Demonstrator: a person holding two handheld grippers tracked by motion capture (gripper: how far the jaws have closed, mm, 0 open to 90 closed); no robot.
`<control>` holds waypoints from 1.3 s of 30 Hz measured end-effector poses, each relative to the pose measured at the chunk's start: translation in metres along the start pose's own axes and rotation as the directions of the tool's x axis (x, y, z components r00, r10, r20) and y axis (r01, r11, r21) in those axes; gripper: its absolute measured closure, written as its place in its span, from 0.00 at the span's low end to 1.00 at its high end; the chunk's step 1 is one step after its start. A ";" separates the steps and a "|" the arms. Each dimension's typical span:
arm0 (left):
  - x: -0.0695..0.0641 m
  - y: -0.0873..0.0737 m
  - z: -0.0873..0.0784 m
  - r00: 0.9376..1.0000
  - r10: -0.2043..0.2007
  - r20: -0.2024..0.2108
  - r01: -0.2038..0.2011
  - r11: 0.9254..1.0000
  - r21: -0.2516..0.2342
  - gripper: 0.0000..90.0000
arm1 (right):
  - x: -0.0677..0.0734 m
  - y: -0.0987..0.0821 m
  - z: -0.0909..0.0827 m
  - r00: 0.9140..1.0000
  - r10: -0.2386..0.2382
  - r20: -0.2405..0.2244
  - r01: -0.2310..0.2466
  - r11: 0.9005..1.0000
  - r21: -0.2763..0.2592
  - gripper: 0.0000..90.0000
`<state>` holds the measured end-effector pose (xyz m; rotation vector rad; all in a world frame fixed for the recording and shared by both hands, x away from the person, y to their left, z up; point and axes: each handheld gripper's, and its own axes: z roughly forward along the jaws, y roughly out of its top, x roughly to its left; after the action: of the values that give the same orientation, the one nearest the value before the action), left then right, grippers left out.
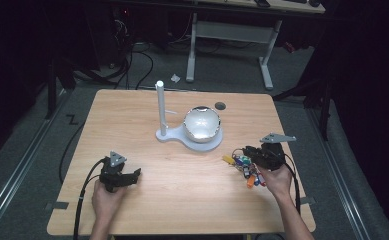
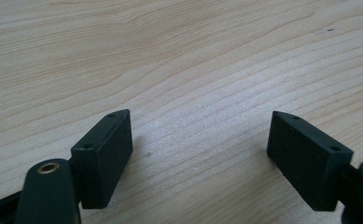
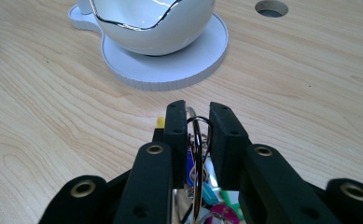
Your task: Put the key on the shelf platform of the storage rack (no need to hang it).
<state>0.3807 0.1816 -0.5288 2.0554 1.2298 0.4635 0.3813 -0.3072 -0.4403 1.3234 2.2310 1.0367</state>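
A bunch of keys with coloured tags (image 1: pixel 245 169) hangs off a thin wire ring (image 3: pixel 197 154). My right gripper (image 1: pixel 248 152) is shut on that ring at the table's right side; in the right gripper view the ring runs between the two pads of the right gripper (image 3: pixel 198 111), with the tags dangling below. My left gripper (image 1: pixel 135 175) rests low over the wood near the front left. Its jaws stand wide apart in the left gripper view (image 2: pixel 200 135), with bare wood between them.
A shiny white bowl (image 1: pixel 201 124) sits on a flat white base (image 1: pixel 216 143) with an upright white post (image 1: pixel 160 107), at the table's middle back. A round cable hole (image 1: pixel 220 106) lies behind it. The bowl (image 3: pixel 151 23) is straight ahead of the right gripper.
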 end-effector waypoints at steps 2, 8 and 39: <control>0.000 0.000 0.000 1.000 0.000 0.000 0.000 1.000 0.000 0.25 | 0.000 0.001 -0.001 1.000 -0.006 0.000 0.006 1.000 -0.002 0.88; 0.000 0.000 0.000 1.000 0.000 0.000 0.000 1.000 0.000 0.25 | 0.000 0.008 -0.006 1.000 -0.017 0.008 0.018 1.000 -0.014 0.88; 0.000 0.000 0.000 1.000 0.000 0.001 0.000 1.000 0.000 0.25 | 0.007 0.072 -0.029 0.995 -0.100 -0.020 0.099 0.992 -0.076 0.88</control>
<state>0.3808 0.1816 -0.5288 2.0550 1.2295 0.4629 0.4036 -0.2919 -0.3675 1.1621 2.2277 1.0943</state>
